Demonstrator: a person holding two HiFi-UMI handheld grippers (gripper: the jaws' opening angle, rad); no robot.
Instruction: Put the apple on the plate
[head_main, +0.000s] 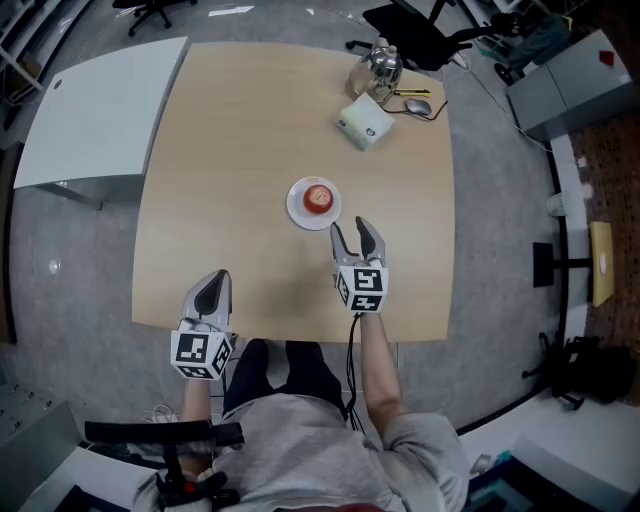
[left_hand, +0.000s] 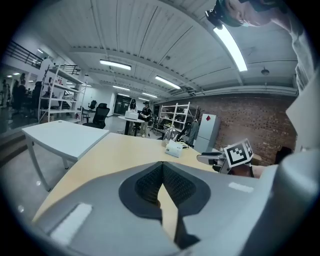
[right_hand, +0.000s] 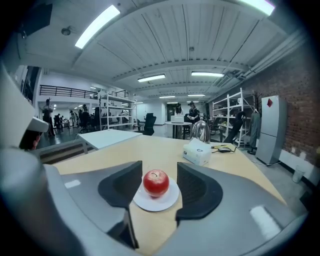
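One counter (head_main: 220, 150) carries all: by its near edge the right tool (head_main: 349, 226), jaws apart and empty, and the left tool (head_main: 214, 280), jaws together; near its centre the plate (head_main: 296, 205) holds the apple (head_main: 318, 197). Best, I think, to draw the right tool back straight, touching nothing.
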